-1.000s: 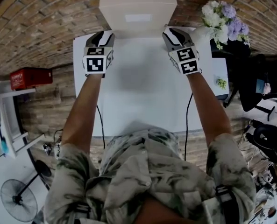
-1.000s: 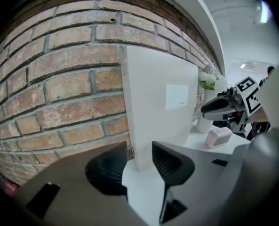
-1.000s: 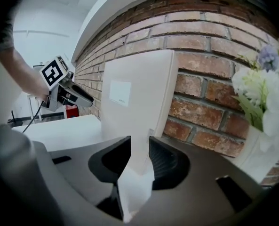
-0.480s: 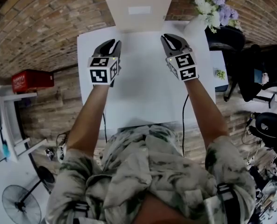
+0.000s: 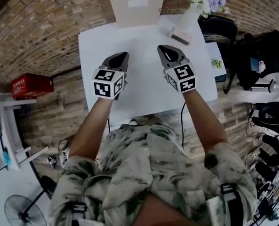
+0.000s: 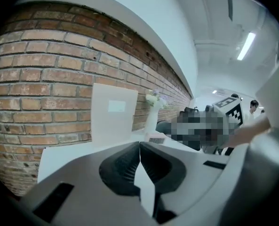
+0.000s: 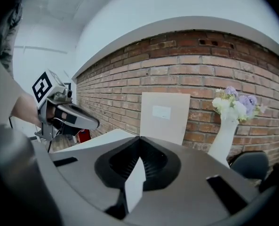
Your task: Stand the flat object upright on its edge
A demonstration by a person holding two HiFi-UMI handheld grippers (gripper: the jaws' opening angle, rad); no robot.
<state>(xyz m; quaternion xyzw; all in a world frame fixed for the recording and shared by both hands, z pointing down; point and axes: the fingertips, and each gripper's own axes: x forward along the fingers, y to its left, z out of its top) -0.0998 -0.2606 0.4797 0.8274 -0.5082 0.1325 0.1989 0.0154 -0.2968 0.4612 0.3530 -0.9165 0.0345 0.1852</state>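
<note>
Jaws on the left gripper (image 5: 122, 55) and right gripper (image 5: 162, 48) are closing tip to tip on nothing, both held out on bare forearms, side by side over the white table (image 5: 144, 91). The flat beige board (image 5: 137, 6) stands upright at the table's far edge before the brick wall. Its white label (image 5: 138, 4) is unreadable, and bare tabletop lies between it and the grippers.

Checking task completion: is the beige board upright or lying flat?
Upright: the beige board stands on its lower edge at the white table's far side. Whether it leans on the brick wall, cannot tell.
</note>
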